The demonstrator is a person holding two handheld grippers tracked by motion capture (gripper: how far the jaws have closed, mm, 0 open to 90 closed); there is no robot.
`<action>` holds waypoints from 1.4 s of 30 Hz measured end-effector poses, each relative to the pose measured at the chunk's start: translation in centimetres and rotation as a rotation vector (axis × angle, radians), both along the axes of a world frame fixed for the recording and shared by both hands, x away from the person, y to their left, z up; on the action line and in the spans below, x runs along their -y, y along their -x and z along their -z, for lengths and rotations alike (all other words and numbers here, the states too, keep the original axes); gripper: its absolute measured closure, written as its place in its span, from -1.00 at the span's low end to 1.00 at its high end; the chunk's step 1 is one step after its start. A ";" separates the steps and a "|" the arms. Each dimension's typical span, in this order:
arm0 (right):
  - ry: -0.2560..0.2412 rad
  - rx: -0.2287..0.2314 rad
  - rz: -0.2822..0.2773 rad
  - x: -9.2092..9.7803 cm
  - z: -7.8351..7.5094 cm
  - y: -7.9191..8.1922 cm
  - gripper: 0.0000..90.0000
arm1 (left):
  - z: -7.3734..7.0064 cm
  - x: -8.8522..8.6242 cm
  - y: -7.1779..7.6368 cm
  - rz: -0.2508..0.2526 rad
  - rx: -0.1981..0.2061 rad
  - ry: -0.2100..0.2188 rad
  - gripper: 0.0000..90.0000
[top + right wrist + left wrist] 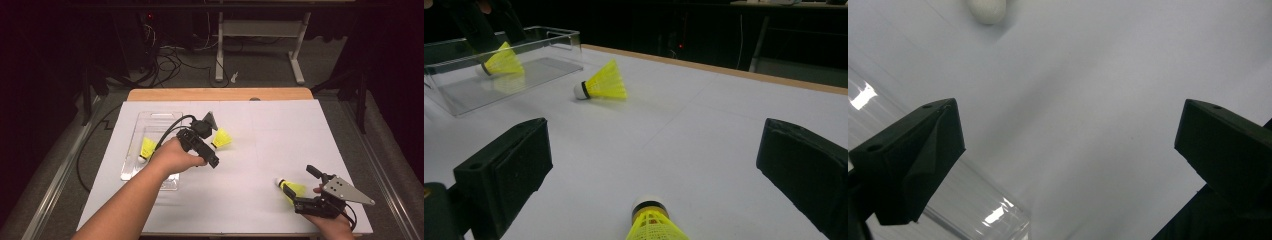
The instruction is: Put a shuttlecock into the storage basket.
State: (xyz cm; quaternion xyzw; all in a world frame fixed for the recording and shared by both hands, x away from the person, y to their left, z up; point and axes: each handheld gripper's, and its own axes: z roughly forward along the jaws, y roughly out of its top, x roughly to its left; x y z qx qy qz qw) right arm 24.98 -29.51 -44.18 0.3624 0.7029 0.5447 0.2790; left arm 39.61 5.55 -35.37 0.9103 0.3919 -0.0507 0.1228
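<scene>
two grippers, three yellow shuttlecocks, one clear tray

right gripper [651,165] jaws gape wide with nothing held; a shuttlecock [651,222] lies between them near the table's front edge. left gripper [1068,145] likewise wide and empty beside the clear tray [172,116], a second shuttlecock [222,138] just past it; open white table [280,135] between.
</scene>
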 end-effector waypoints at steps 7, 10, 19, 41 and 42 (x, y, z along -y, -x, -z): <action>0.001 0.001 -0.003 0.0 0.0 0.0 -0.96 | 0.2 0.5 -0.6 -0.002 0.007 0.022 -0.98; 0.000 0.000 -0.003 0.0 0.0 0.0 -0.96 | -0.3 0.9 -0.7 0.002 0.013 0.033 -0.99; 0.001 0.003 -0.002 0.1 0.0 0.0 -0.95 | -1.6 1.1 -2.0 -0.022 0.026 0.049 -0.98; -0.011 0.003 -0.003 0.2 -0.1 0.0 -0.96 | 1.7 2.0 -4.5 -0.034 0.024 0.014 -0.93; -0.009 0.003 -0.004 0.2 0.0 0.0 -0.96 | 1.9 2.1 -4.6 -0.032 0.023 0.012 -0.93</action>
